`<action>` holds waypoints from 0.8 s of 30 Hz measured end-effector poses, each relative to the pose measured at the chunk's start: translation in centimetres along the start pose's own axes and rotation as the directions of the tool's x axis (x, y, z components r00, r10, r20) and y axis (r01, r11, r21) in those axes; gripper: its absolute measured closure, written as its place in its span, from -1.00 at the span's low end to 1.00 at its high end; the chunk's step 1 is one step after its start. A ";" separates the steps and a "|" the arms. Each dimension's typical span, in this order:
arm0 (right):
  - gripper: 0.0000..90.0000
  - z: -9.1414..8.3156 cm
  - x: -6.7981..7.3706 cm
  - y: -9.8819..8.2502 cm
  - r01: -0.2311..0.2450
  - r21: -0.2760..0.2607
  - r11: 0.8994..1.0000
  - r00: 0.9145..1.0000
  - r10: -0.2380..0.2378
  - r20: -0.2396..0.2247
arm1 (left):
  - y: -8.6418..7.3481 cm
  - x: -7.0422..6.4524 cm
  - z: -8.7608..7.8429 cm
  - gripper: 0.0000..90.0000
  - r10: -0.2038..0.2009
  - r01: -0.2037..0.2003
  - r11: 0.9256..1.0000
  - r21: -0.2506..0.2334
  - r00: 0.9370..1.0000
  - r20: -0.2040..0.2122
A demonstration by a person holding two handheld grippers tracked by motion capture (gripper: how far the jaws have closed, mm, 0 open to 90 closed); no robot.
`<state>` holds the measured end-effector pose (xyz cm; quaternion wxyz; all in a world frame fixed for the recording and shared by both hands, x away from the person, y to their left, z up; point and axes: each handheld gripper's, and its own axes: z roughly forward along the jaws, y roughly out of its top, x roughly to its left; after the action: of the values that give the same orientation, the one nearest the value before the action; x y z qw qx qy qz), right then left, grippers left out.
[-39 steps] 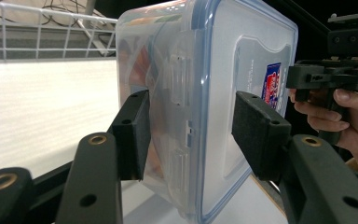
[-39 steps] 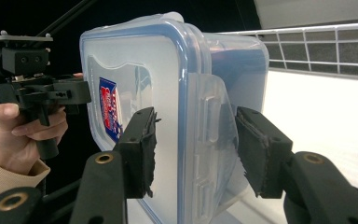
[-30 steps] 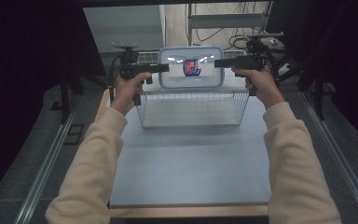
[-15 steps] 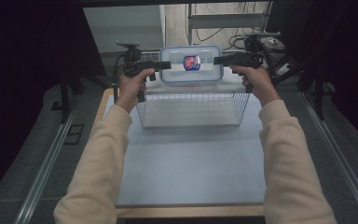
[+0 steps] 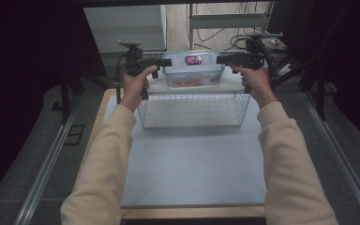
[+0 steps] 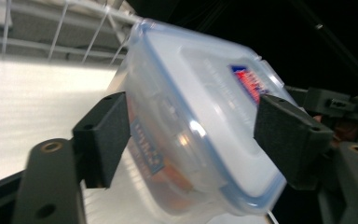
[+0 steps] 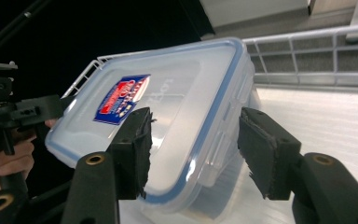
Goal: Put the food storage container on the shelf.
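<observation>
Sitting beyond the far rim of the wire basket, at the table's far edge, the lidded container is flanked by the left gripper and right gripper in the high view.

Left gripper view: its jaws have just been opening; the container is between them, grip apparently letting go.

Right gripper view: jaws also just widening, straddling the container's lid edge, right pad clear.

Judgement: placement looks done; only withdrawing both grippers remains.
</observation>
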<state>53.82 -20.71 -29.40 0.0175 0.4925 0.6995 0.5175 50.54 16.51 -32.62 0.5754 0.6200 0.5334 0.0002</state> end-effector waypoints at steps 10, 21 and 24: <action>-0.20 -3.8 0.7 -2.6 0.118 -0.031 0.993 0.992 -0.119 -0.047 | -2.3 -1.6 -4.0 -0.47 0.122 -0.122 0.992 -0.029 0.992 -0.017; -0.33 -7.1 0.9 -9.1 0.225 -0.045 0.973 0.971 -0.228 -0.067 | -10.0 -3.1 -7.0 -0.53 0.243 -0.243 0.968 0.060 0.970 0.004; -0.35 -7.8 0.8 -11.3 0.249 -0.043 0.967 0.965 -0.252 -0.073 | -12.7 -3.0 -7.8 -0.53 0.257 -0.258 0.963 0.072 0.966 0.025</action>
<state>41.70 -25.38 -33.74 0.0637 0.3790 0.7476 0.5417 36.07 17.11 -37.22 0.5511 0.7051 0.4434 0.0505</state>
